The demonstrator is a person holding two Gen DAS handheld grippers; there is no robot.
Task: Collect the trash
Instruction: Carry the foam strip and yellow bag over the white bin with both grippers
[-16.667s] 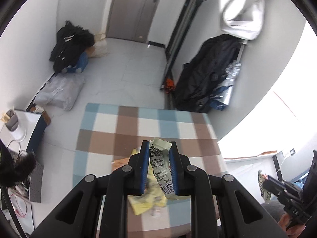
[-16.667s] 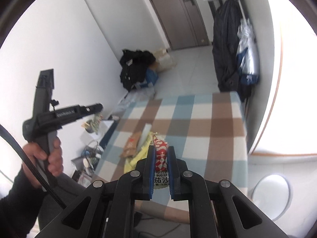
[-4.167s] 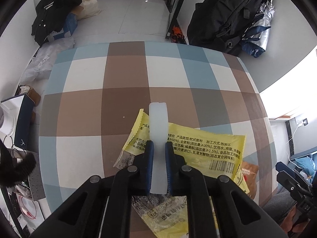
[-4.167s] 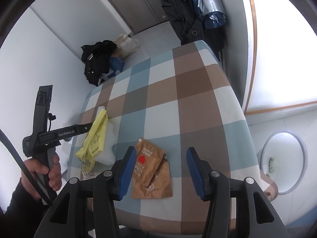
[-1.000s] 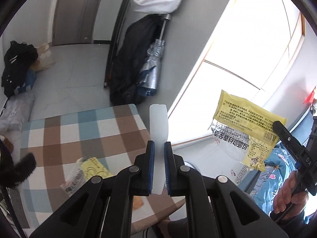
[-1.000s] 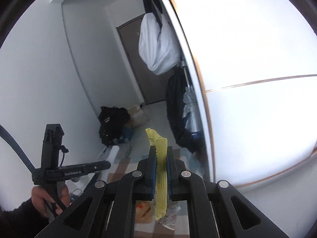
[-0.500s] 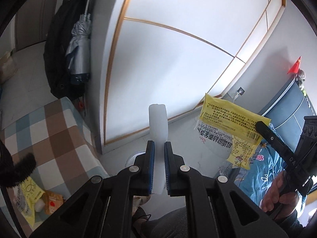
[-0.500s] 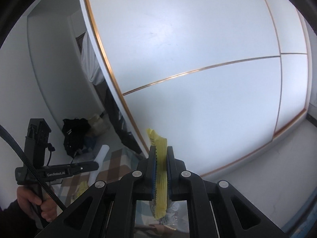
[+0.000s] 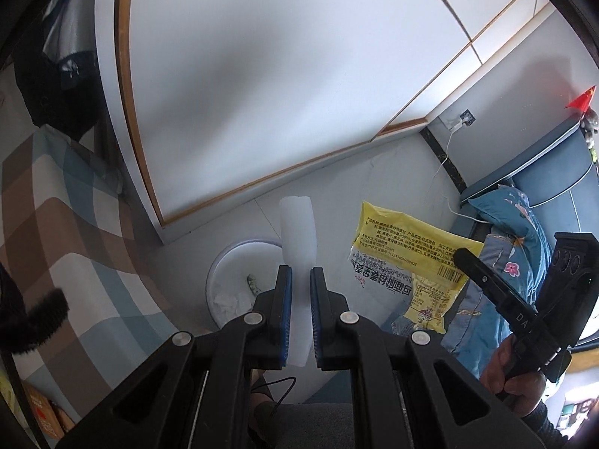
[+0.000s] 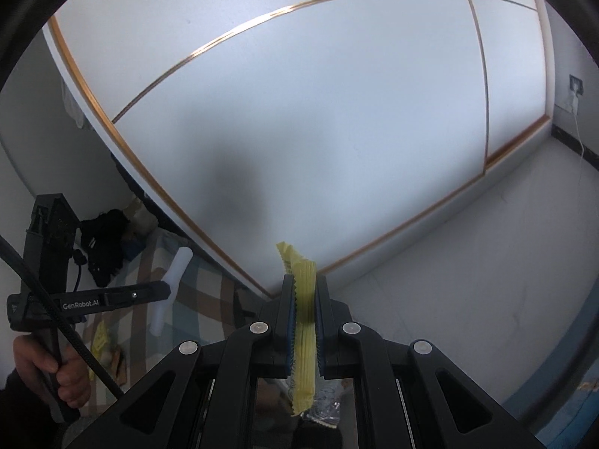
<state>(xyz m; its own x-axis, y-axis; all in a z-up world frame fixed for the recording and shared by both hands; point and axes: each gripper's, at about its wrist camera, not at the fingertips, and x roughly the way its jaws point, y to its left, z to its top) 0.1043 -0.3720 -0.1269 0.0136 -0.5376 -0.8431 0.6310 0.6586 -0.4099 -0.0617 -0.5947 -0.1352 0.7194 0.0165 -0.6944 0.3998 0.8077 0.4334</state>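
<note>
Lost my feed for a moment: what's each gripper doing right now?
Left gripper: shut on the white plastic strip.
Right gripper: shut on the yellow wrapper.

Bright, even daylight; soft shadows on white panels; strong fisheye edge warping.

- Right gripper (image 10: 302, 308): jaws clamped on yellow wrapper (image 10: 304, 340), seen edge-on.
- Left gripper (image 10: 164, 292), at frame left, pinches white translucent strip (image 10: 173, 278).
- Behind it: checkered desk (image 10: 202, 299); white, gold-trimmed wardrobe panels (image 10: 318, 112).
</note>
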